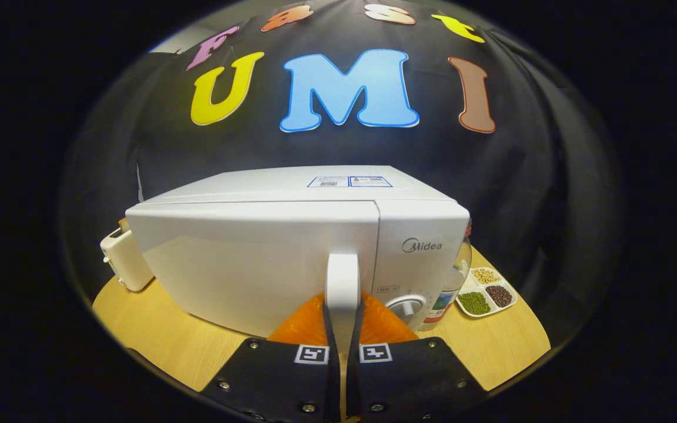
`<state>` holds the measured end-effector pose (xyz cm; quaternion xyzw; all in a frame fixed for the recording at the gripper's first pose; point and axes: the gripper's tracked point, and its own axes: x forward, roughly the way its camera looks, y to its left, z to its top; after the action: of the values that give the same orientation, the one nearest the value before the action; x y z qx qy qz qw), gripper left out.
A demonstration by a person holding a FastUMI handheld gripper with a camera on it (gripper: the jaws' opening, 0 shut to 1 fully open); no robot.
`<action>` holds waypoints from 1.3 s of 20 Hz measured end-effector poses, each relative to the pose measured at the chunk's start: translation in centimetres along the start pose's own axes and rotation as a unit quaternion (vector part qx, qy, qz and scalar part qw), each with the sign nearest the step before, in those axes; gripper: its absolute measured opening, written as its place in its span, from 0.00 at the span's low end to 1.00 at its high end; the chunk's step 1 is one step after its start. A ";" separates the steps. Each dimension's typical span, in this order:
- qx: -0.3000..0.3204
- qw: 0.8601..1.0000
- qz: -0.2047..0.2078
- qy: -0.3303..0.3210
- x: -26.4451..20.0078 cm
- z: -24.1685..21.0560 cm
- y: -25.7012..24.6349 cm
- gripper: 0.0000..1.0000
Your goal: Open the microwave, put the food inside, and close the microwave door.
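Gripper view: hand-held gripper [342, 329] clamping microwave handle [342, 282]

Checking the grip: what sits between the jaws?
The microwave door's handle, in the gripper view; the gripper is closed on it.

A cream toaster [124, 258] is standing at the left of the frame on the wooden table [156, 335]. At the lower right, a white divided dish [487, 292] is holding green, tan and dark beans, with a clear jar [453, 282] sitting just left of it.
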<state>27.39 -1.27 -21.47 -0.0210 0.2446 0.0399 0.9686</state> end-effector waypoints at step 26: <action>0.005 1.000 0.007 0.022 -16.8 -7.5 11.7 0.04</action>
<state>8.07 8.80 -20.36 -0.0149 0.2662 0.0449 0.9628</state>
